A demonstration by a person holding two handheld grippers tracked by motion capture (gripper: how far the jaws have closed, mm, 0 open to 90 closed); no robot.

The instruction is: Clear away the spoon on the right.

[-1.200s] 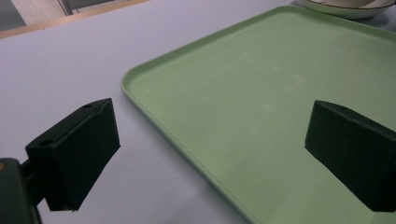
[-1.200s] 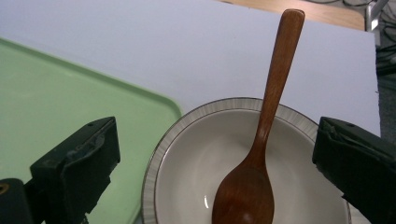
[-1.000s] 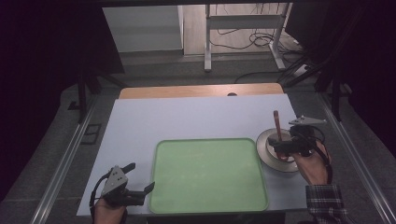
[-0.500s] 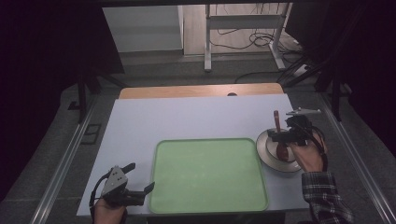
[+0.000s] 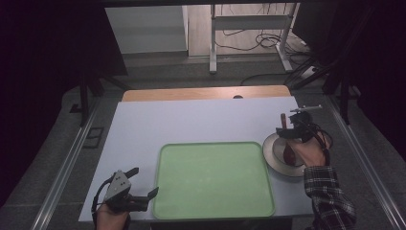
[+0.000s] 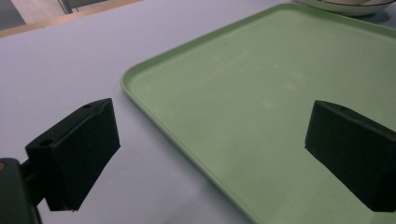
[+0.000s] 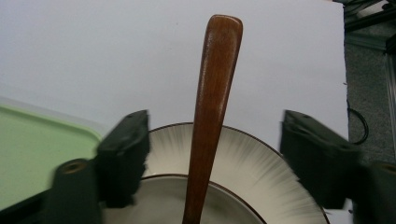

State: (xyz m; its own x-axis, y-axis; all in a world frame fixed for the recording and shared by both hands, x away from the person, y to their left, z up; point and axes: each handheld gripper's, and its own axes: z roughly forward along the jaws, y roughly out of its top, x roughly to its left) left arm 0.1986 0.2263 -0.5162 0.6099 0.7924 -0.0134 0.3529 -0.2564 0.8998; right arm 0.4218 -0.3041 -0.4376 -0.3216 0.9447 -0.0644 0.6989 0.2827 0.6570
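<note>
A wooden spoon (image 7: 212,107) stands in a white bowl (image 7: 261,158) with a brown rim line, its handle pointing up and away. My right gripper (image 7: 217,140) is open, one jaw on each side of the handle and clear of it. In the high view the bowl (image 5: 274,152) sits right of a green tray (image 5: 215,179), with the spoon (image 5: 284,120) and the right gripper (image 5: 288,132) above it. Near the table's front left corner my left gripper (image 5: 143,184) is open, its jaws facing the tray's left edge (image 6: 261,93) with nothing between them (image 6: 212,126).
The white table (image 5: 191,120) has free surface behind and left of the tray. A wooden strip (image 5: 206,93) runs along its far edge. Metal rails (image 5: 72,158) flank both sides. Cables and a stand (image 5: 249,43) lie on the floor beyond.
My right gripper has moved a little farther away along the spoon handle, over the bowl. The spoon, bowl, tray and left gripper have stayed in place.
</note>
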